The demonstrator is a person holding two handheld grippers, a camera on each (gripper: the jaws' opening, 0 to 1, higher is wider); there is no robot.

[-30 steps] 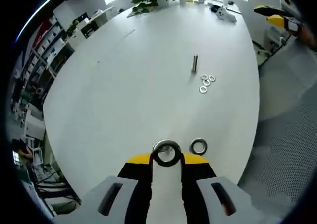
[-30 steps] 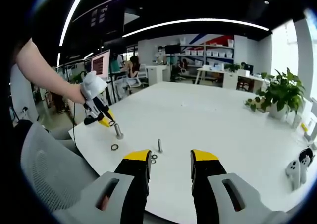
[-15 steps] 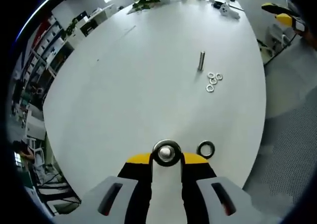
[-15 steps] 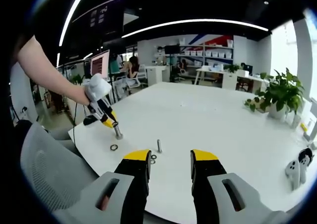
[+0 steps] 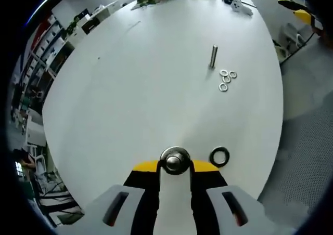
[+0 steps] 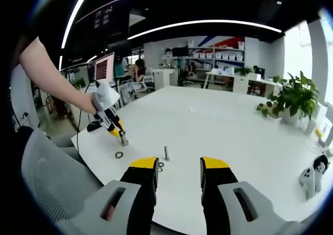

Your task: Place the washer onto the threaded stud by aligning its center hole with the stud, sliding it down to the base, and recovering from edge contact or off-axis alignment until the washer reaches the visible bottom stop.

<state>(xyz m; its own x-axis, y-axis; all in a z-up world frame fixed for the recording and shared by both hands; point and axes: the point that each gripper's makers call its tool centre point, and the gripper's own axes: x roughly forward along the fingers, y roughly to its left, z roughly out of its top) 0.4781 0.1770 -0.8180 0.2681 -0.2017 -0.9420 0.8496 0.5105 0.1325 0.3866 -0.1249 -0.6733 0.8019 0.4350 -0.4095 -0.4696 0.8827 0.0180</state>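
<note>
Left gripper (image 5: 175,165) pinches washer (image 5: 175,160) flat, ring centred over threaded stud (image 5: 175,164) seen end-on near table (image 5: 130,79) near edge. Stud axis runs along view line; alignment looks coaxial. Spare washer (image 5: 219,156) just beside. Right gripper (image 6: 178,172) jaws spread, holding nothing, well apart.

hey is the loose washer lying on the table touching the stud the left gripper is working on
Apart. In the left gripper view the loose washer lies flat with a strip of bare white table between it and the stud.

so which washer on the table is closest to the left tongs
The lone dark washer just right of the left tongs; the other loose washers cluster far off beside the second stud.
</note>
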